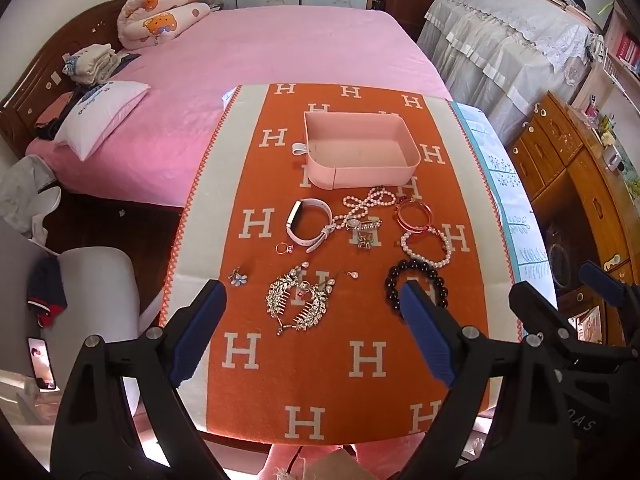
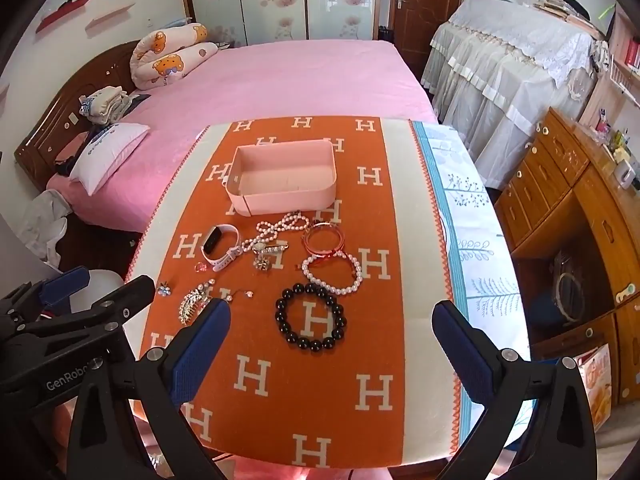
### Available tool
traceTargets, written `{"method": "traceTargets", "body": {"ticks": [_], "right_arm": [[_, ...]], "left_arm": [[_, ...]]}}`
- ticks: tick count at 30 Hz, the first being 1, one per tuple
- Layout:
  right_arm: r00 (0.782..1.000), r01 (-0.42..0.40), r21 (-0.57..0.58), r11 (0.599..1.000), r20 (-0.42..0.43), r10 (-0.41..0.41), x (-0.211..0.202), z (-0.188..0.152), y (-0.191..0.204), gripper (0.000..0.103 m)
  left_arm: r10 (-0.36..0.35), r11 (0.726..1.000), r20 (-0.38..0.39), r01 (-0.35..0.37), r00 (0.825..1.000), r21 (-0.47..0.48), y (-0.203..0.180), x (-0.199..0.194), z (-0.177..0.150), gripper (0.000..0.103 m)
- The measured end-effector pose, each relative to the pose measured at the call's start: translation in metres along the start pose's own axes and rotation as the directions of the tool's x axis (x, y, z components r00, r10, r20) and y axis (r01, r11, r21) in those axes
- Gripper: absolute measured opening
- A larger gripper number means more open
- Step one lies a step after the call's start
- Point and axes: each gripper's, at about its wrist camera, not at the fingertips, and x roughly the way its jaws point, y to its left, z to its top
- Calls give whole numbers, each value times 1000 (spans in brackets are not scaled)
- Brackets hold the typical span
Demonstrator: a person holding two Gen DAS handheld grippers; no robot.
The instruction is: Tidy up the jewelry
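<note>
Orange cloth (image 1: 320,380) on the table bears all the jewelry (image 1: 360,248), scattered before the empty pink box (image 1: 360,152), while my left claw (image 1: 316,336) and right claw (image 2: 332,344) hover spread, grasping nothing.

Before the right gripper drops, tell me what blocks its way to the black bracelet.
Nothing visible. The black bracelet lies flat on the cloth, apart from the pearl bracelet, ahead of the open right gripper.

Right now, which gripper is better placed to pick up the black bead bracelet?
Probably the right gripper: it is open, and the black bead bracelet lies between and just beyond its fingers. In the left gripper's view the bracelet sits off-centre, behind one finger.
</note>
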Motion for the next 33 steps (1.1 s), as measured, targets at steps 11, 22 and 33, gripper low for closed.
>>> {"method": "traceTargets", "body": {"ticks": [11,22,33], "right_arm": [[1000,-2,1,1000,6,2,-4,2,2,102],[999,-14,16,1000,-37,15,11,4,0,102],[999,-14,21,1000,-48,15,21,3,-3,102]], "left_arm": [[0,1000,-3,0,1000,-3,5,-3,5,87],[-3,1000,-47,3,999,-1,5,14,6,87],[-2,1000,-60,2,998,1,3,22,7,87]]}}
